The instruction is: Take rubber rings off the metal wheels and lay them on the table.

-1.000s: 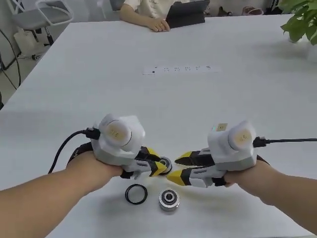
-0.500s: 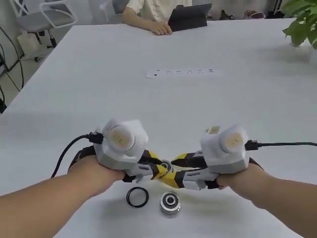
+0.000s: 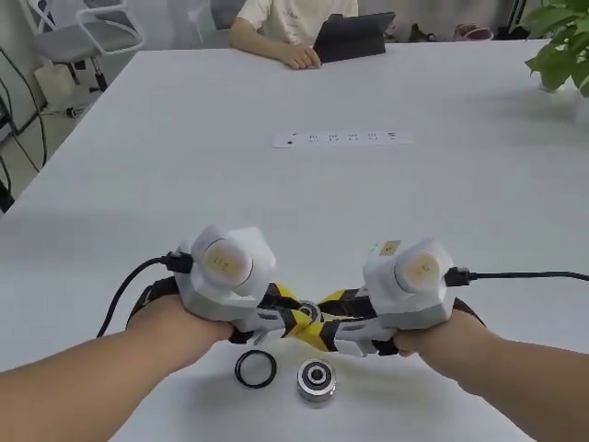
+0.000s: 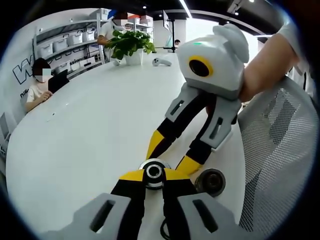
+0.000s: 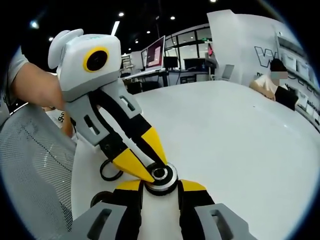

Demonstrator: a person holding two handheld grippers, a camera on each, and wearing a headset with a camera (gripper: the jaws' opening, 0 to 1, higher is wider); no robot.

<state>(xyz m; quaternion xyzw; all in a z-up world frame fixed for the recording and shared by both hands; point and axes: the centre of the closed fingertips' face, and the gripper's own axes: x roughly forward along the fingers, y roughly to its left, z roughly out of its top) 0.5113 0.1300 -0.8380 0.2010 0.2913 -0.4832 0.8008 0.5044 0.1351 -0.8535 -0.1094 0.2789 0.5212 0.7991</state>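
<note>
My left gripper [image 3: 296, 318] is shut on a small metal wheel [image 3: 308, 313] with a black rubber ring around it, held just above the table. In the left gripper view the wheel [image 4: 152, 172] sits between my yellow tips. My right gripper [image 3: 322, 318] meets it from the right. In the right gripper view its jaws flank the wheel [image 5: 160, 175] and touch the rubber rim on both sides. A loose rubber ring [image 3: 255, 368] lies flat on the table beneath the left gripper. Next to that ring, a second metal wheel [image 3: 316, 380] stands on the table.
The white table [image 3: 294, 203] stretches far ahead, with a flush strip of sockets [image 3: 342, 139] at its middle. A person with a laptop [image 3: 354, 35] sits at the far end. A plant [image 3: 560, 41] stands at the far right and a chair [image 3: 87, 37] at the far left.
The right gripper has moved left until its jaws reached the wheel held by the left gripper. Both hands have come closer together. The loose ring and second wheel have not moved.
</note>
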